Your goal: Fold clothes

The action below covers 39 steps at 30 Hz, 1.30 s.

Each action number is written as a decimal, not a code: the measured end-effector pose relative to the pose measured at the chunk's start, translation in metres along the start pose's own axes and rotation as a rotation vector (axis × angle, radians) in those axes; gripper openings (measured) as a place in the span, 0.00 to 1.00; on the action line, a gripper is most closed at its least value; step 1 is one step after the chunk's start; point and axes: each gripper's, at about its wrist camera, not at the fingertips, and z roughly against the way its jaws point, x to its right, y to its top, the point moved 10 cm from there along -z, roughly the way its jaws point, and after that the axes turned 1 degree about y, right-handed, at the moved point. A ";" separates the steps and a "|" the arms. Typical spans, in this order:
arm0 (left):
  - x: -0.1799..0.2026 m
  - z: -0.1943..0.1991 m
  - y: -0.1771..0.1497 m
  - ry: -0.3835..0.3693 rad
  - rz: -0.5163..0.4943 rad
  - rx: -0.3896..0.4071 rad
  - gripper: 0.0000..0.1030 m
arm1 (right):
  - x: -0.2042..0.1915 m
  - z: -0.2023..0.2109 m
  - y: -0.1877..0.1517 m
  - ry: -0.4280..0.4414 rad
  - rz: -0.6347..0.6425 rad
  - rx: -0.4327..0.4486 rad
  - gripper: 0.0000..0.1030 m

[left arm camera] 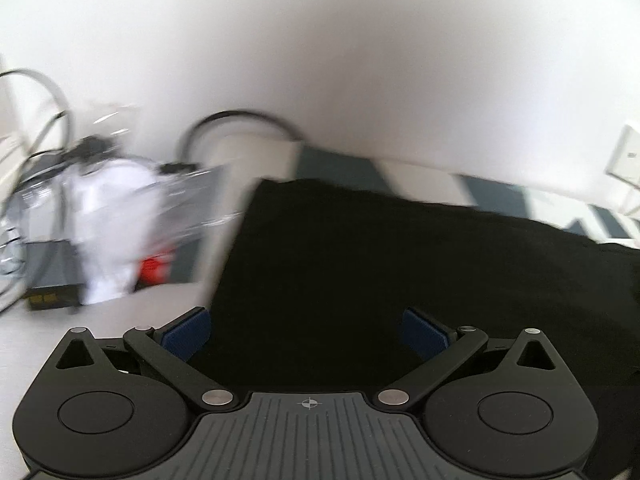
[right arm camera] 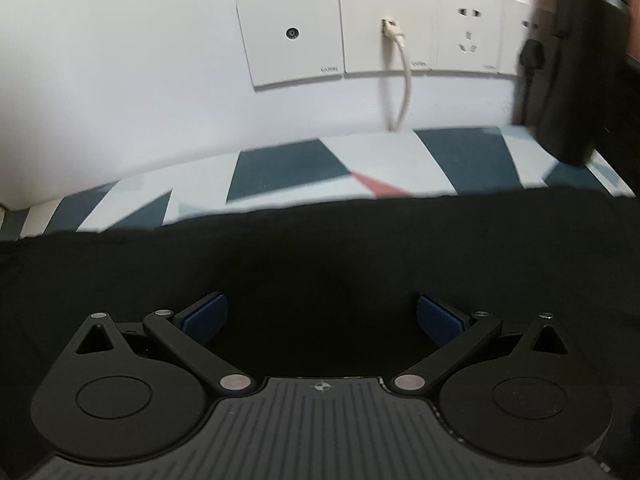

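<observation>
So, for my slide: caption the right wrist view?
Open right gripper poised over black garment on patterned cloth.

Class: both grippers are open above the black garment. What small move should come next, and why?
Probably lower the left gripper and right gripper onto the black garment and close on its cloth: both are open and empty, and neither view shows a grasp yet.

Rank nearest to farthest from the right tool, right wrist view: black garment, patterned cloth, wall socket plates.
1. black garment: directly under and ahead of the open right tool.
2. patterned cloth: beyond the garment's far edge.
3. wall socket plates: on the wall, farthest.
</observation>
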 end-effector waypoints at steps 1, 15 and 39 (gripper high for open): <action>-0.008 -0.003 -0.001 0.015 0.002 -0.009 0.98 | 0.001 0.005 -0.005 -0.006 -0.007 0.005 1.00; 0.014 0.006 -0.023 -0.205 -0.007 -0.026 0.44 | 0.033 0.027 -0.036 -0.094 -0.085 -0.044 1.00; -0.065 0.068 0.023 0.058 0.064 0.185 0.09 | -0.058 0.002 -0.029 -0.050 0.092 -0.018 1.00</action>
